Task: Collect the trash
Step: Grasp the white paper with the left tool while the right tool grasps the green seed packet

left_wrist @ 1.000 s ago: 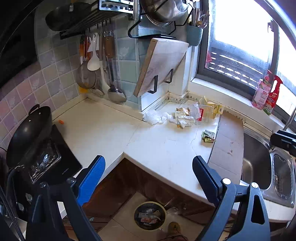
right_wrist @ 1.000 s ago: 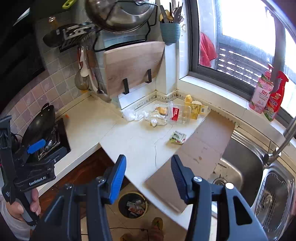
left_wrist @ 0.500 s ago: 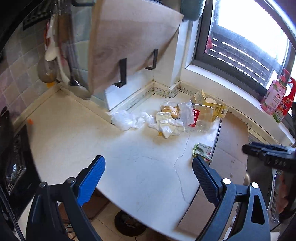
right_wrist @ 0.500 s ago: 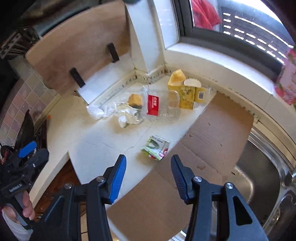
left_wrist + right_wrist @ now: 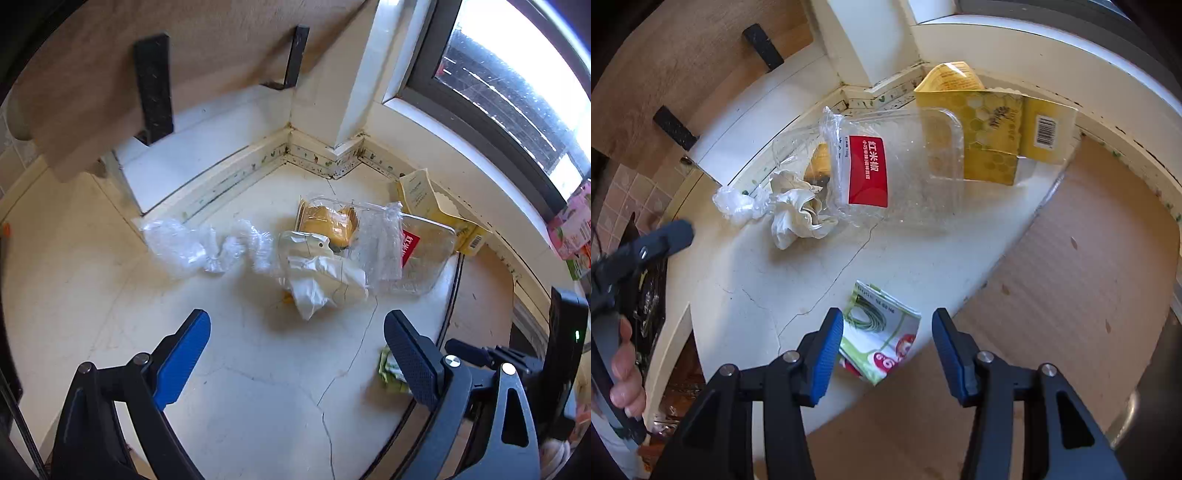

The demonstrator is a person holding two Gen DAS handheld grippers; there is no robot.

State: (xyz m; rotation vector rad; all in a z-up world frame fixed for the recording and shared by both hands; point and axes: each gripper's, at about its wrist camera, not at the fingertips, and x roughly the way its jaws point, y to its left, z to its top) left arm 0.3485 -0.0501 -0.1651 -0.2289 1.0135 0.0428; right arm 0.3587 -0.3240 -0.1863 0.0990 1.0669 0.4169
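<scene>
Trash lies in the corner of the white counter (image 5: pixel 110 302). A crumpled white wrapper (image 5: pixel 321 275) (image 5: pixel 798 214) lies just ahead of my open, empty left gripper (image 5: pixel 295 347). Clear plastic film (image 5: pixel 199 247) lies to its left. A clear plastic tray with a red label (image 5: pixel 413 251) (image 5: pixel 886 170) and a yellow carton (image 5: pixel 432 205) (image 5: pixel 993 136) sit behind. My right gripper (image 5: pixel 886 345) is open, and a green-and-white packet (image 5: pixel 882 330) (image 5: pixel 389 367) lies between its fingers on the counter edge.
A wooden cutting board (image 5: pixel 147 62) leans on black brackets over the back left. Brown cardboard (image 5: pixel 1052 295) covers the area right of the counter. A window sill (image 5: pixel 480 155) runs along the right. The left gripper also shows in the right wrist view (image 5: pixel 642 254).
Both grippers have moved forward and down toward the trash pile. The right gripper now straddles the green-and-white packet. Both stay open.
</scene>
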